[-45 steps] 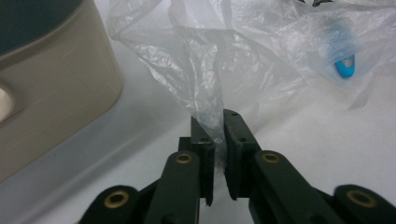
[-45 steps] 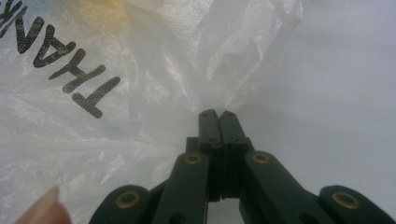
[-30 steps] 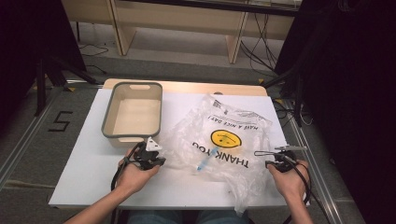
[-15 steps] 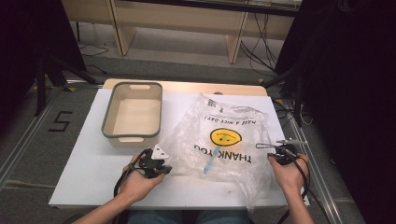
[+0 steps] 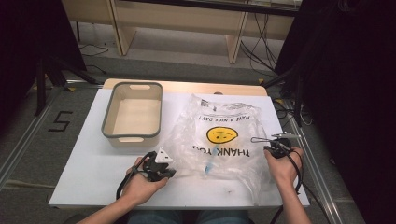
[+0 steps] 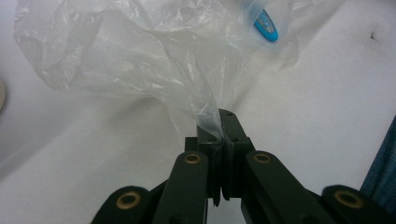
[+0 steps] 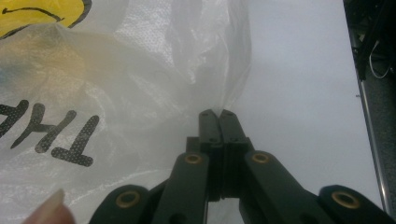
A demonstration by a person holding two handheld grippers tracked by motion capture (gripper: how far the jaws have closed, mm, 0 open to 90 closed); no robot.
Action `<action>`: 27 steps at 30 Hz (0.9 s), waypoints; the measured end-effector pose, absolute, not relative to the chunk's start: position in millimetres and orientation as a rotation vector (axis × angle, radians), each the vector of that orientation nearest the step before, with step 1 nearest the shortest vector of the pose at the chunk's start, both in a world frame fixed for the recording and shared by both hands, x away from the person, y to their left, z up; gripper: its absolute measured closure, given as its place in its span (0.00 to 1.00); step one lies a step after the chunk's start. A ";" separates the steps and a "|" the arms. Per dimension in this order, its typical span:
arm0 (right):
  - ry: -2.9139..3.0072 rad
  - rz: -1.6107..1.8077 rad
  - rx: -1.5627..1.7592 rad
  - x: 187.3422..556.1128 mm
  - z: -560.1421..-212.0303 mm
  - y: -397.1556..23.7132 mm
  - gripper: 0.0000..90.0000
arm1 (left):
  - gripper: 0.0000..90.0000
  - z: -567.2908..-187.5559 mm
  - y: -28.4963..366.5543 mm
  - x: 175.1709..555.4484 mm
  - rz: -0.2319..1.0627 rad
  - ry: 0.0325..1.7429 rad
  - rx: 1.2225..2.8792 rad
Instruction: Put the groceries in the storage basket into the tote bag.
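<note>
Left gripper view: thin film of the plastic bag (image 6: pixel 140 60) is pinched by the left gripper (image 6: pixel 219 122); the right gripper (image 7: pixel 217 115) is likewise clamped on its edge. If pulled apart, the film could be torn or slipped free, and the blue item (image 6: pixel 266 25) inside spilled.

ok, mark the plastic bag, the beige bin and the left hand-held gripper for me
plastic bag (image 5: pixel 224 135), high view, on its yellow smiley print
beige bin (image 5: pixel 132 136), high view, on its grey near rim
left hand-held gripper (image 6: pixel 219 122), left gripper view, at the jaw tips pinching bag film

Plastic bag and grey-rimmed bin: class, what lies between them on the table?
In the high view, bare white table separates the plastic bag from the bin.
</note>
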State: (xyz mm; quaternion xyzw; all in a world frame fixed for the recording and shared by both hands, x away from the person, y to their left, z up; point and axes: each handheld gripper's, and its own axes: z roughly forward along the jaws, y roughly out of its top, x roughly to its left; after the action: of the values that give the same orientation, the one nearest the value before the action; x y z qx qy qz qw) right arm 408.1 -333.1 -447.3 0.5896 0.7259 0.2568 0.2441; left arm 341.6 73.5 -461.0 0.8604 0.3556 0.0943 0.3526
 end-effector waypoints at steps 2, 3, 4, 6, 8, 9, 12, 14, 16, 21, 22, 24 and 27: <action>1.978 0.702 1.605 409.8 -447.9 -332.5 1.00 | 0.98 -461.2 73.0 341.8 0.242 0.914 2.227; 1.981 0.702 1.601 410.3 -448.2 -332.6 1.00 | 0.98 -461.3 72.9 341.8 0.242 0.913 2.228; 1.981 0.702 1.598 410.6 -448.4 -332.4 0.99 | 0.98 -461.6 72.8 341.9 0.243 0.913 2.227; 1.974 0.702 1.587 410.2 -447.8 -332.6 0.94 | 0.98 -462.0 73.2 342.1 0.247 0.914 2.225; 1.961 0.709 1.578 408.5 -445.5 -333.1 0.87 | 0.98 -461.9 73.9 342.3 0.251 0.918 2.221; 1.953 0.713 1.581 407.2 -443.4 -333.4 0.85 | 0.98 -461.6 74.7 342.5 0.250 0.914 2.225; 1.927 0.726 1.553 401.8 -435.9 -334.2 0.76 | 0.98 -461.4 75.4 342.7 0.249 0.916 2.225; 1.916 0.733 1.528 396.3 -428.8 -333.5 0.71 | 0.98 -461.7 75.3 342.7 0.246 0.917 2.224; 1.916 0.749 1.507 389.9 -421.4 -332.2 0.68 | 0.98 -462.1 74.6 342.4 0.244 0.918 2.223; 1.983 0.801 1.471 371.7 -412.6 -324.2 0.64 | 0.98 -462.9 73.6 342.1 0.242 0.920 2.222; 2.008 0.817 1.478 367.5 -412.6 -322.0 0.64 | 0.98 -463.1 73.6 342.2 0.242 0.920 2.223; 2.057 0.842 1.468 360.2 -413.6 -318.1 0.62 | 0.98 -463.4 73.9 342.7 0.241 0.916 2.231; 2.119 0.890 1.462 350.7 -415.8 -312.7 0.58 | 0.98 -464.2 73.5 342.9 0.241 0.919 2.232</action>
State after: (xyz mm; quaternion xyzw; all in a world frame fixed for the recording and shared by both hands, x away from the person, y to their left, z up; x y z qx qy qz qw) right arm 350.7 -312.7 -415.8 0.5250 0.7611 0.3195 0.2073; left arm 342.9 73.5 -464.2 0.8618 0.3547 0.0932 0.3504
